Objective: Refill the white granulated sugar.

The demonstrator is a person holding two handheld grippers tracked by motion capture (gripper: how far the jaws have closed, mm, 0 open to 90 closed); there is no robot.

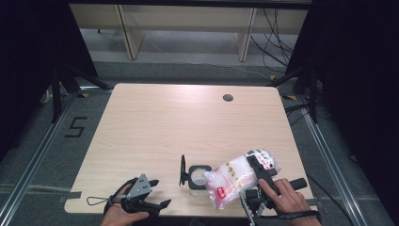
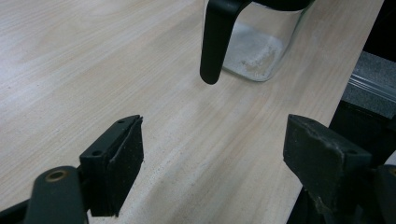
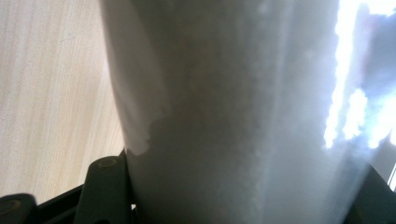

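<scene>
With the right gripper clamped on the clear plastic bag of white granules, tilted over the square glass jar near the table's near edge, pour slowly; the left gripper waits open.

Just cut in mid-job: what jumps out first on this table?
The clear plastic bag of white granules, tilted with its mouth toward the open glass jar near the table's front edge, clamped in the right tongs. The jar's black lid stands flipped up at its left. The left tongs rest open, empty, at the front left.
</scene>
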